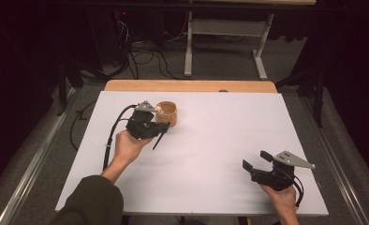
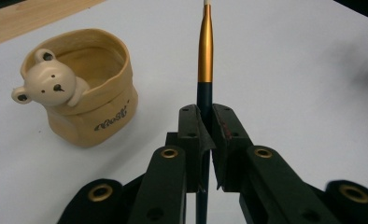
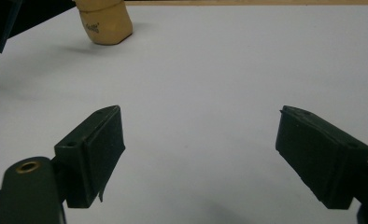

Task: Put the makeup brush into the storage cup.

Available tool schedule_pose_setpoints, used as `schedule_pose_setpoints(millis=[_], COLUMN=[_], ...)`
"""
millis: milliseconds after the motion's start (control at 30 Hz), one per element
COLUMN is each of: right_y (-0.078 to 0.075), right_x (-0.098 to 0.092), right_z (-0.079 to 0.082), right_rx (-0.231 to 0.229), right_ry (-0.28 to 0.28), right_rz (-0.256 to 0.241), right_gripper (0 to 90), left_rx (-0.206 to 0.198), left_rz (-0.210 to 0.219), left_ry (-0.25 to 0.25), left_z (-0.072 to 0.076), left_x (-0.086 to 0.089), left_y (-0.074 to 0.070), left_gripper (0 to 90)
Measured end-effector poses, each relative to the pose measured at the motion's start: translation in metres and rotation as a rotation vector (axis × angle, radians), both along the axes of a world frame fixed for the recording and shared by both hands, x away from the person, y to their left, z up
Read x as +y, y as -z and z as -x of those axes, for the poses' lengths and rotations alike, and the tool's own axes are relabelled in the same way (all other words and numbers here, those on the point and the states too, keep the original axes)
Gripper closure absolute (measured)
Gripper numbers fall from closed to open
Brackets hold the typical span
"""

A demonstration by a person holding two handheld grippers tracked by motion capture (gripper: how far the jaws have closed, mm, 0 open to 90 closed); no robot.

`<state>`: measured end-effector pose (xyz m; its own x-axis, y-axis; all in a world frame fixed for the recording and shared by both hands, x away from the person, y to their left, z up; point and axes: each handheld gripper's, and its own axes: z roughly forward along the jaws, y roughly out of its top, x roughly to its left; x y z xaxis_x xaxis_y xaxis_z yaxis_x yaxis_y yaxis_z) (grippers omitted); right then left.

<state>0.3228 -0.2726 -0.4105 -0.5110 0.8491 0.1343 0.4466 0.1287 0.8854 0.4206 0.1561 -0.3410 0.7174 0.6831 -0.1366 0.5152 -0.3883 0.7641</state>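
In the left gripper view the pen (image 2: 205, 60) runs out past the top edge, so its pale tip is cut off, and its dark lower shaft disappears between the jaws. In the high view the left gripper (image 1: 151, 123) covers part of the beige cup (image 1: 167, 112), and the pen shows as a thin dark line slanting down from the gripper. The left gripper's jaws are closed tight on the pen's dark barrel, below the gold band. The cup, with a small bear figure (image 2: 49, 84) on its rim, stands on the white table (image 1: 210, 140) just beside the pen. The right gripper (image 1: 256, 161) rests well apart, jaws spread wide, holding nothing.
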Motion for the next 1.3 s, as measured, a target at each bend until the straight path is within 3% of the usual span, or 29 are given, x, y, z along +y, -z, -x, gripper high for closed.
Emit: schedule_pose_setpoints(millis=[67,167,333,533,767,967,1300], right_y=[-0.001,-0.002,-0.002,-0.002,-0.001,-0.001,0.0], right_x=[-0.002,-0.002,0.0,-0.003,0.002,-0.002,0.001], right_z=[0.001,0.003,0.003,0.003,0.003,0.003,0.002], right_rx=[-0.009,-0.009,-0.013,-0.014,-0.006,-0.011,0.002], right_ry=[0.002,0.011,0.005,0.01,-0.004,-0.005,-0.011], right_rz=[-0.004,-0.006,-0.006,-0.009,0.0,-0.003,-0.003], right_gripper=[17.1,17.1,17.1,17.2,17.3,17.3,17.3], left_rx=[-0.009,-0.054,-0.076,-0.076,-0.1,-0.12,-0.119], left_rz=[0.004,-0.002,0.005,0.026,0.01,0.035,0.039], left_ry=[-0.007,-0.02,-0.02,-0.032,-0.045,-0.067,-0.079], left_z=[-0.001,0.0,0.0,-0.006,-0.009,-0.015,-0.026], left_x=[0.0,0.001,0.0,-0.002,-0.003,-0.002,-0.003], left_y=[0.0,0.0,-0.002,-0.002,-0.008,-0.015,-0.019], left_gripper=[82.8,82.8,82.8,82.8,82.8,82.8,82.8])
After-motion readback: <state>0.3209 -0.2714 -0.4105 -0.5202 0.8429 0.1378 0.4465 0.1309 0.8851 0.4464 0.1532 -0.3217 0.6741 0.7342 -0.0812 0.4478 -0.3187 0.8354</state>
